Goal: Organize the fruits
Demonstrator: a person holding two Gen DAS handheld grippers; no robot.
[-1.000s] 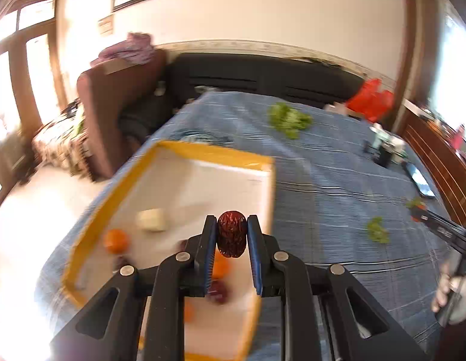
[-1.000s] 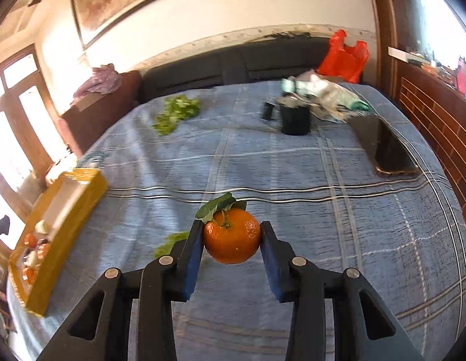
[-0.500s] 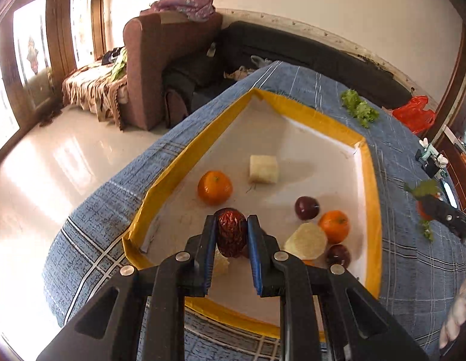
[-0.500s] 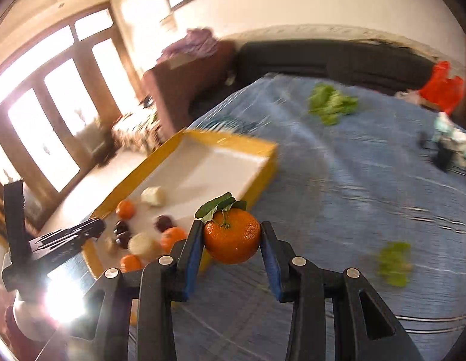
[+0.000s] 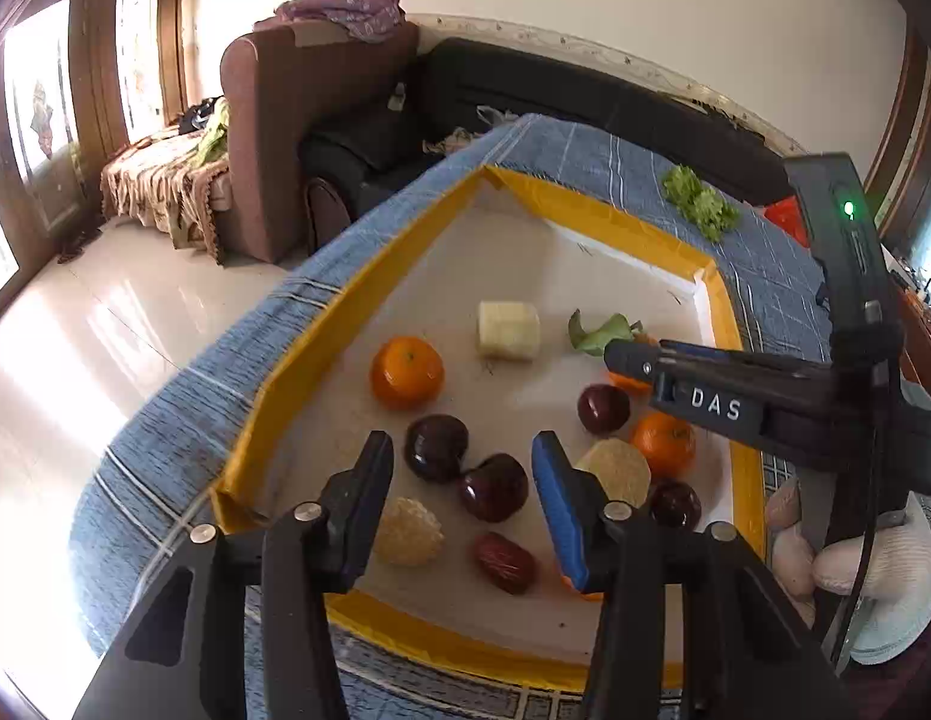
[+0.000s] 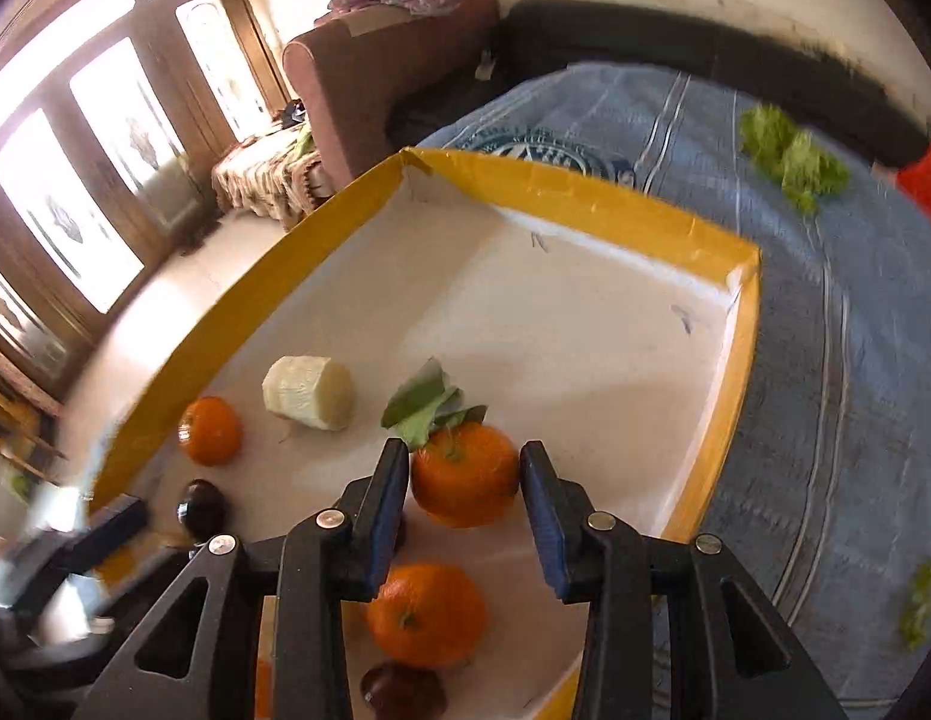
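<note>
Leafy mandarin [image 6: 465, 474] between right gripper [image 6: 464, 495] pads, jaws easing apart over yellow-rimmed tray [image 6: 585, 195] | left gripper [image 5: 462, 480] opening, empty; red date [image 5: 504, 562] dropped in tray

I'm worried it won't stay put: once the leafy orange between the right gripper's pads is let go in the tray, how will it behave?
The leafy orange looks round and firm, so it may roll across the smooth tray floor. Its leaves would probably flop. The yellow rim should stop it.

Both wrist cameras look steeply down, close over the shared tray [image 5: 297, 360], right view slightly blurred
</note>
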